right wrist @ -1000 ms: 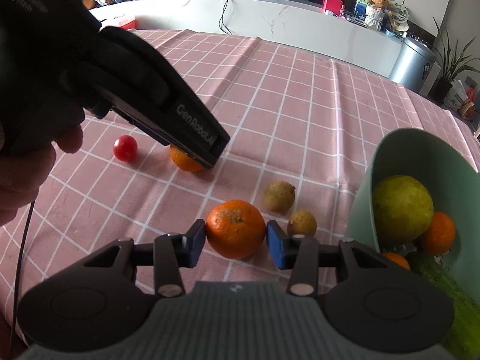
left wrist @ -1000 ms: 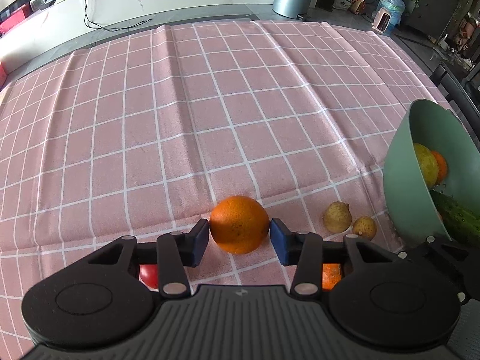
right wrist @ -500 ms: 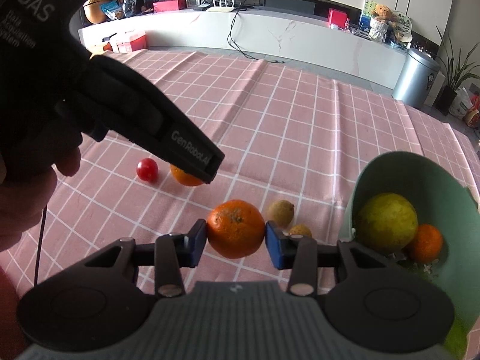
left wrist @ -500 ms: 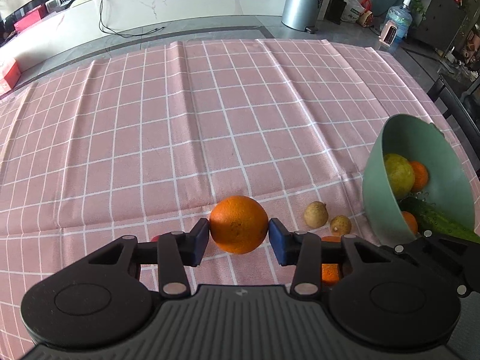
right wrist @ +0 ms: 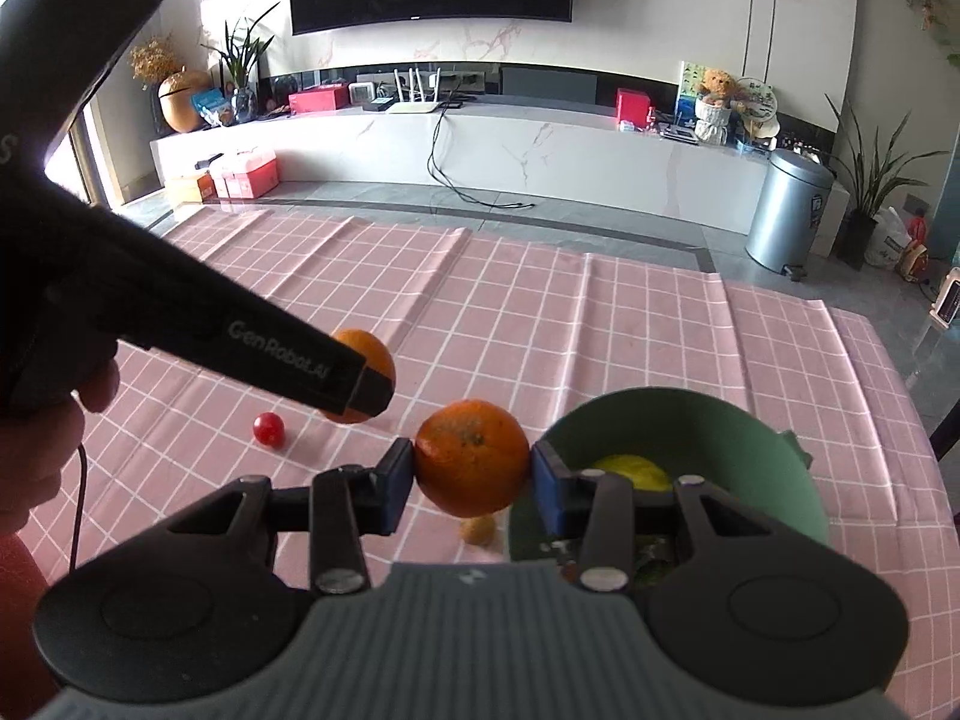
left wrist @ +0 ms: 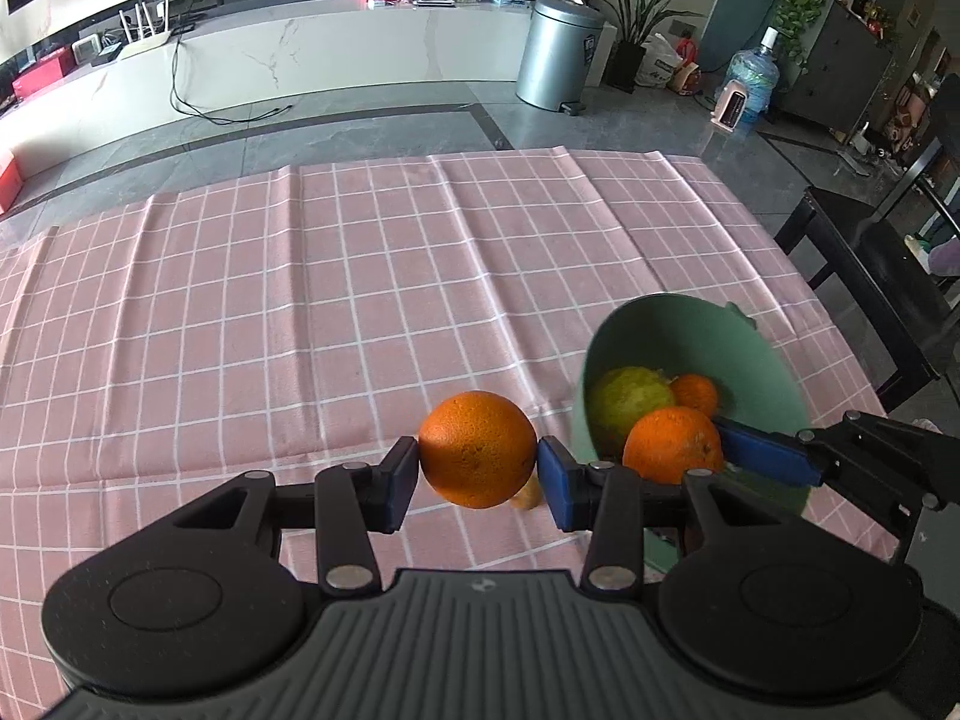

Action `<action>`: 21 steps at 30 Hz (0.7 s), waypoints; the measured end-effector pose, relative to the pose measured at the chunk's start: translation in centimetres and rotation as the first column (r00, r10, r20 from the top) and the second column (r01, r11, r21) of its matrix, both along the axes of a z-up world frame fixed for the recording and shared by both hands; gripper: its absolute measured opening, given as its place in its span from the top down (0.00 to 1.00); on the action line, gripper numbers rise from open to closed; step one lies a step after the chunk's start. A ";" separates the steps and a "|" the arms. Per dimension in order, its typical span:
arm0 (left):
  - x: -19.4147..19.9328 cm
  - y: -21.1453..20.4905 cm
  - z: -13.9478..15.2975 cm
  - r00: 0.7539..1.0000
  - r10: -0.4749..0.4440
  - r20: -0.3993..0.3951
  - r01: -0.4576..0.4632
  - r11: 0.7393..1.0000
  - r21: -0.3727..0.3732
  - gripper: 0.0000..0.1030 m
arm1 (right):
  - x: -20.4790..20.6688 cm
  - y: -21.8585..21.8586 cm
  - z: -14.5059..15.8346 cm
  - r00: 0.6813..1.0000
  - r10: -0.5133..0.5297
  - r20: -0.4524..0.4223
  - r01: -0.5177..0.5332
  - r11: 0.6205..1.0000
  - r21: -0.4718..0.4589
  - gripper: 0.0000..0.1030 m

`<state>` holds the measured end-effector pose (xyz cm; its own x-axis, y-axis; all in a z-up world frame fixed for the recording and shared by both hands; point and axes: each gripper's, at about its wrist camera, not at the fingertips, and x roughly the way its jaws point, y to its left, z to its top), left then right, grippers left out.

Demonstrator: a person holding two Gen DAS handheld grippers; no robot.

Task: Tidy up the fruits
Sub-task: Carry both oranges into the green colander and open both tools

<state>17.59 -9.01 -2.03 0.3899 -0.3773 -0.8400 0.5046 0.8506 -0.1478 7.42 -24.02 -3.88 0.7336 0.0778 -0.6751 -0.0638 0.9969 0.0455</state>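
The far half of the pink checked surface (left wrist: 300, 276) lay bare, open to any pass from its back edge to near the middle. The crowded part was the near right. There the green bowl (left wrist: 774, 360) stood, already carrying a yellow-green fruit (left wrist: 624, 402) and a small orange (left wrist: 696, 390), so little room remained inside. Over its near rim the right gripper (right wrist: 473, 468), closed on an orange (right wrist: 473, 456), blocked the way in from the left gripper (left wrist: 477, 468), which held its own orange (left wrist: 477, 447) just beside it. A cherry tomato (right wrist: 268, 429) and a small brownish fruit (right wrist: 478, 530) dotted the cloth below. A dark chair (left wrist: 870, 288) stood against the right edge.
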 end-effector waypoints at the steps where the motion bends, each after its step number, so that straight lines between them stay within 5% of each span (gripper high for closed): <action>1: -0.1 -0.6 0.0 1.000 -0.011 -0.008 0.011 1.000 -0.006 0.52 | 0.0 -1.1 0.1 1.000 -0.013 -0.002 0.013 1.000 0.002 0.62; 10: -0.7 -8.1 -2.3 0.987 -0.151 -0.046 0.154 0.986 0.062 0.52 | 0.5 -9.3 -1.5 0.989 -0.119 -0.089 0.119 0.993 -0.006 0.62; 21: -0.5 -12.2 -5.9 0.967 -0.212 -0.140 0.233 0.959 0.160 0.52 | 1.8 -12.0 -5.9 0.966 -0.144 -0.215 0.147 0.989 -0.002 0.62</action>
<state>17.12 -21.23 -7.95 0.2048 -0.2866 -0.9359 0.6715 0.7369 -0.0787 9.20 -35.97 -9.79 0.5761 -0.0090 -0.8174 0.0946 0.9940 0.0558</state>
